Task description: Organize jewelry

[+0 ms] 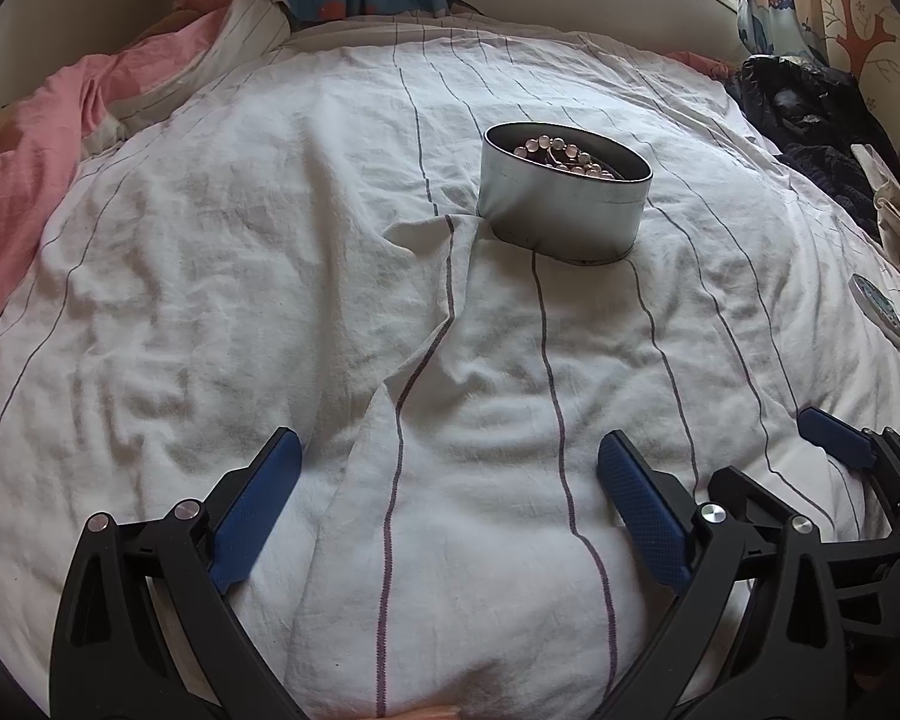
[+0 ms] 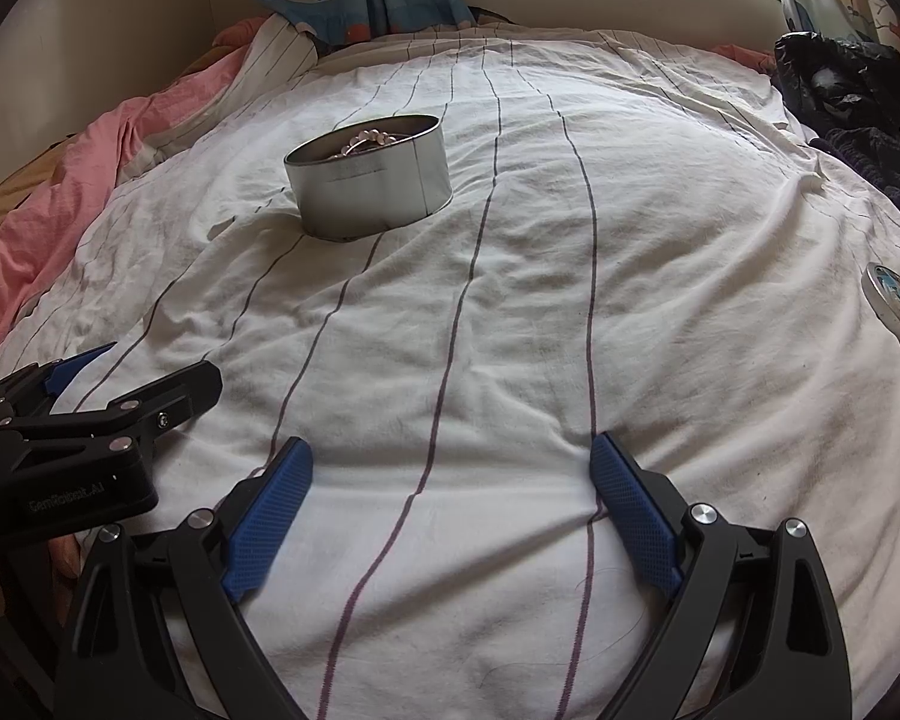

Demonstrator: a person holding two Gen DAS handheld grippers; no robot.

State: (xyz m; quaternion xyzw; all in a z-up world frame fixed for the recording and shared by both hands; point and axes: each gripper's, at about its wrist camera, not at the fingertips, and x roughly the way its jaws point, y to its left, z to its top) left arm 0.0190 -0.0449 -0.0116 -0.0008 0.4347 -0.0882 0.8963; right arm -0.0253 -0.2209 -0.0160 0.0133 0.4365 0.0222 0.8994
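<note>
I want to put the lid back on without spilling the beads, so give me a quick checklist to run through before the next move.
1. Left claw open and holding nothing: ok.
2. Right claw open and holding nothing: ok.
3. Beaded jewelry inside the tin, none seen on the striped sheet: ok.
4. Tin standing level: not ok, it tilts on the rumpled sheet.
5. Lid within sight: ok, it lies at the right edge of the bed, apart from the tin.
6. Lid lying right way up: cannot tell.
</note>
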